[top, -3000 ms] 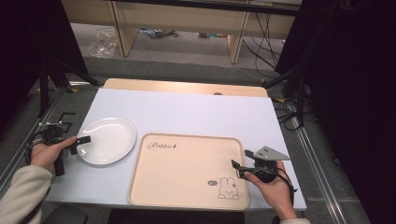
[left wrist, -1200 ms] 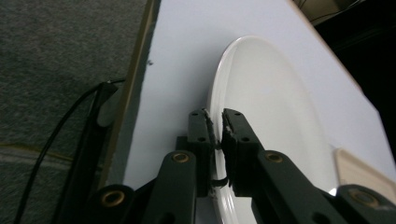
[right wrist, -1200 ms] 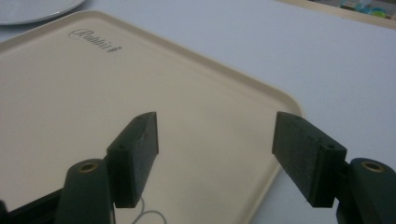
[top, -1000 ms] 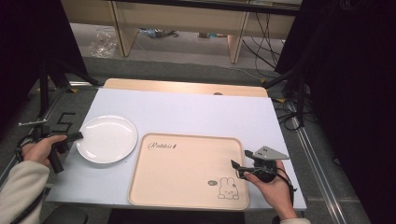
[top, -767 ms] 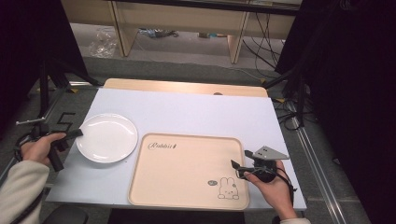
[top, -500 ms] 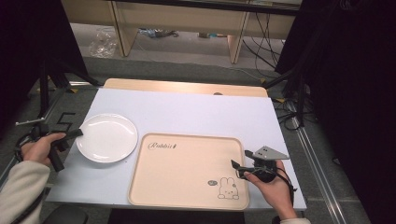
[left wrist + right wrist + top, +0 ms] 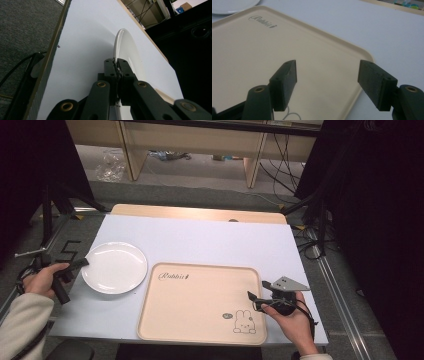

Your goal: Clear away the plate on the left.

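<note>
- Left gripper (image 7: 117,65): I have my jaws pinched on the near rim of the white plate (image 7: 115,267). The rim runs up between the pads and on past the tips; the plate's bowl lies beyond them to the right in the left gripper view.
- What has changed: three seconds ago the left jaws lay over the plate's left edge. A second ago they had drawn back to the rim, and since then they have finished closing on it. The plate itself lies where it lay on the white table (image 7: 210,240).
- Meaning for the work: I judge the grasp made. The lift and carry towards the tray (image 7: 200,302) are not yet begun; a grip so far out on the rim may let the plate tip.
- Right gripper (image 7: 329,82): its jaws stand spread wide and empty over the tray's right corner, whose edge passes beneath and between the tips. It has kept its place throughout.
</note>
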The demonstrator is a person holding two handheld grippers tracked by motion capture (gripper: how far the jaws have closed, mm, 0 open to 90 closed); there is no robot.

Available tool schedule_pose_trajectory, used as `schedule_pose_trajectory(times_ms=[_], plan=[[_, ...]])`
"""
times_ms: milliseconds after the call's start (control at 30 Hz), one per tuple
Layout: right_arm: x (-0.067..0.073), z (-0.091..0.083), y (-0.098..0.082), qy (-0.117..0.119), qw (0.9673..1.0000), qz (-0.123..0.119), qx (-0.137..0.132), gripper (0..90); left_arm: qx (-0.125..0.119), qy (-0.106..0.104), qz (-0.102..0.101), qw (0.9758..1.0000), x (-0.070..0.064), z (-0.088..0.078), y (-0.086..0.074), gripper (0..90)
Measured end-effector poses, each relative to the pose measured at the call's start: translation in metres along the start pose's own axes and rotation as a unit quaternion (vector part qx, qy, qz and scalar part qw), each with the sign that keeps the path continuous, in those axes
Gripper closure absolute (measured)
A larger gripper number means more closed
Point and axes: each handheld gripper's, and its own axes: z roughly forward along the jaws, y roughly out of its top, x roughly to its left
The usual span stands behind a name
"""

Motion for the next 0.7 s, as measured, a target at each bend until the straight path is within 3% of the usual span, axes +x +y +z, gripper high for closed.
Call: schedule_pose_trajectory(times_ms=[167,200,267,433,467,600,700], plan=[[-0.0001,-0.0002,0.0,0.0,1.0,0.0,0.0,32.3,-0.005,-0.001,-0.009,0.9999,0.0036,-0.0012,-0.0001,86.9],[-0.0001,-0.0002,0.0,0.0,1.0,0.0,0.0,32.4,-0.013,-0.015,-0.013,0.9997,0.0057,-0.0008,-0.0008,86.9],[0.0005,-0.0001,0.0,0.003,1.0,0.006,0.004,32.3,-0.009,0.0,-0.018,0.9998,0.0063,-0.0021,-0.0003,86.8],[0.0,-0.0001,0.0,0.0,1.0,0.0,0.0,32.3,-0.012,0.0,-0.027,0.9996,0.0083,-0.0037,-0.0006,86.8],[0.0,0.0,0.0,0.0,1.0,0.0,0.0,32.3,-0.02,-0.017,-0.03,0.9992,0.0098,-0.003,-0.0011,86.8],[-0.0001,-0.0001,0.0,0.0,1.0,0.0,0.0,32.3,-0.022,-0.023,-0.035,0.9989,0.0097,-0.0034,-0.0012,86.8],[0.0003,0.0,0.0,0.001,1.0,0.003,0.003,32.3,-0.015,-0.01,-0.034,0.9993,0.0071,-0.0045,-0.0001,86.8]])
